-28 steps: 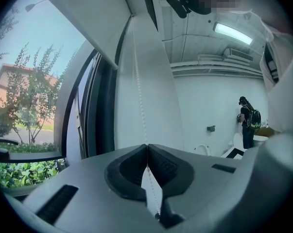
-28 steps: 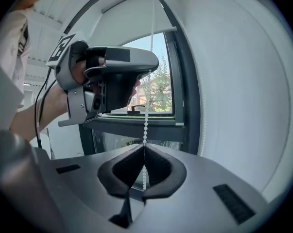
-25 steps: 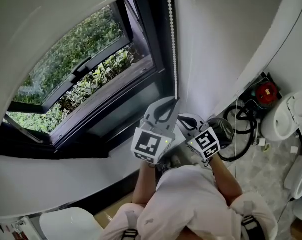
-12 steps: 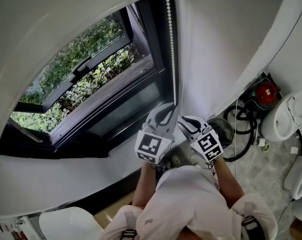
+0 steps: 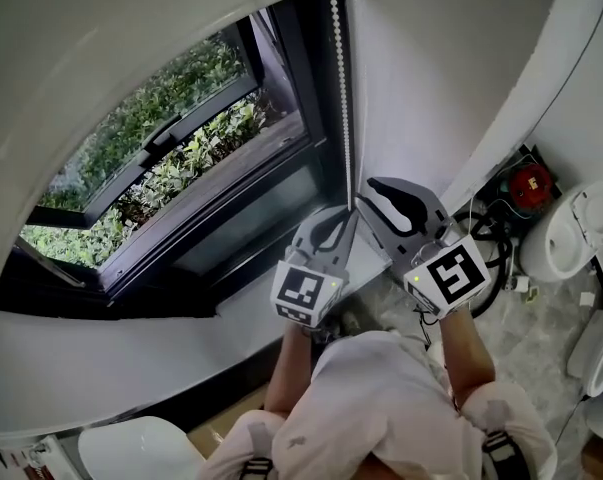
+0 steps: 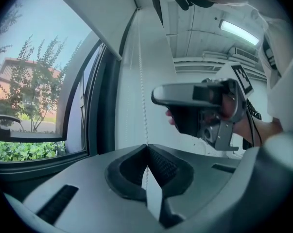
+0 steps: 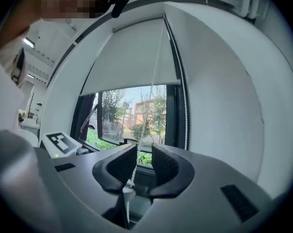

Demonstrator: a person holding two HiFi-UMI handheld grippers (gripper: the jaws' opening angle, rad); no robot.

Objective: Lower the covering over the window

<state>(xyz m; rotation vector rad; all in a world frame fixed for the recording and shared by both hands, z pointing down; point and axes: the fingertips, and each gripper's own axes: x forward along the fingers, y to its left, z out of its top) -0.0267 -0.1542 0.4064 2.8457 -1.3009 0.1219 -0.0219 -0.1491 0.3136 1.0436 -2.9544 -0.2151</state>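
Hanging partway down the window point(image 5: 161, 158), blind point(image 7: 131, 62) covers upper glass. Chain point(image 5: 341, 98) runs beside white wall point(image 5: 431, 78). Left gripper point(image 6: 147, 149) clamped on chain. Right gripper point(image 7: 144, 154) jaws opening, chain loose between them. Tiled floor point(image 5: 526, 338), toilet point(image 5: 571, 228) at right.

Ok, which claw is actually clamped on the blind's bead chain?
The left claw: its jaws are shut on the bead chain. The right claw is opening, with a strand loose between its jaws.
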